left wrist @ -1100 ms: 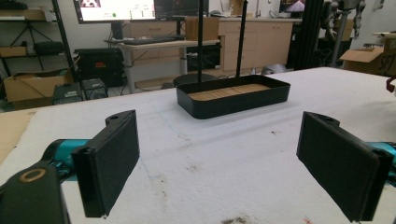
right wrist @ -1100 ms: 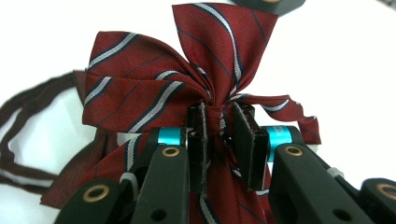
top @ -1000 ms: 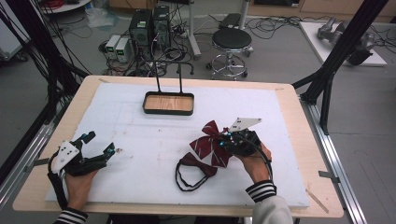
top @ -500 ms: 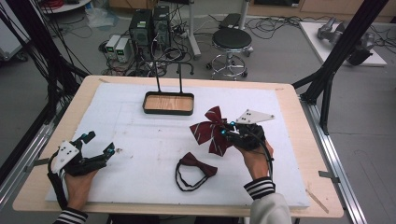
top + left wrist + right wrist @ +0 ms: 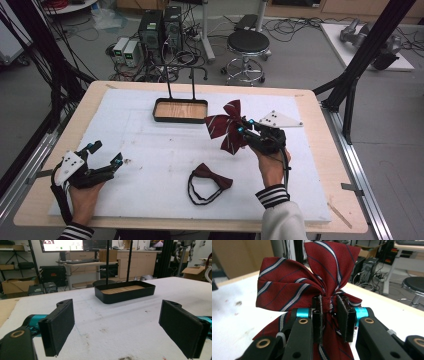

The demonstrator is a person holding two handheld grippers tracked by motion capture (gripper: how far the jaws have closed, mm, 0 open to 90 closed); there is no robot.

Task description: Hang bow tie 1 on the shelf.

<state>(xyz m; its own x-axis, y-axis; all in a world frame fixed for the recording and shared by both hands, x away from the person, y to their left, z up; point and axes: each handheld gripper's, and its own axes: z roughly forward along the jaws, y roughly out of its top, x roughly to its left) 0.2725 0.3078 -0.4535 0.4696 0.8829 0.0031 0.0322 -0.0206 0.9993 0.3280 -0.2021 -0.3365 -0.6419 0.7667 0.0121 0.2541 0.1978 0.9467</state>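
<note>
The striped bow [image 5: 227, 131] is in my right gripper [image 5: 243, 133]. It is dark red with thin white and dark lines. In the right gripper view the two pads [image 5: 344, 317] press the knot [image 5: 329, 304] in the middle of the bow from both sides, so the jaws are almost closed on it. The bow is lifted above the white mat [image 5: 140, 150], at the right of the middle, and its loops spread to the left and to the far side of my gripper.

There is one container, a black tray [image 5: 180, 110] with low walls, at the far side of the mat, just left of the bow. Inside I see only its wooden bottom [image 5: 123, 289], with nothing lying in it. Two thin black rods [image 5: 167, 83] stand up at its far edge.

On the near part of the mat lies a second bow, a plain dark red bow tie [image 5: 213, 177] with a black strap [image 5: 198, 194] in a loop. So I count two bows: one held, one on the mat.

My left gripper [image 5: 107, 156] rests low at the near left of the mat. Its jaws are wide apart and nothing is between them; in the left gripper view I see the mat and the tray through the gap.

A round black stool [image 5: 248, 43] stands on the floor beyond the table [image 5: 320, 125].
</note>
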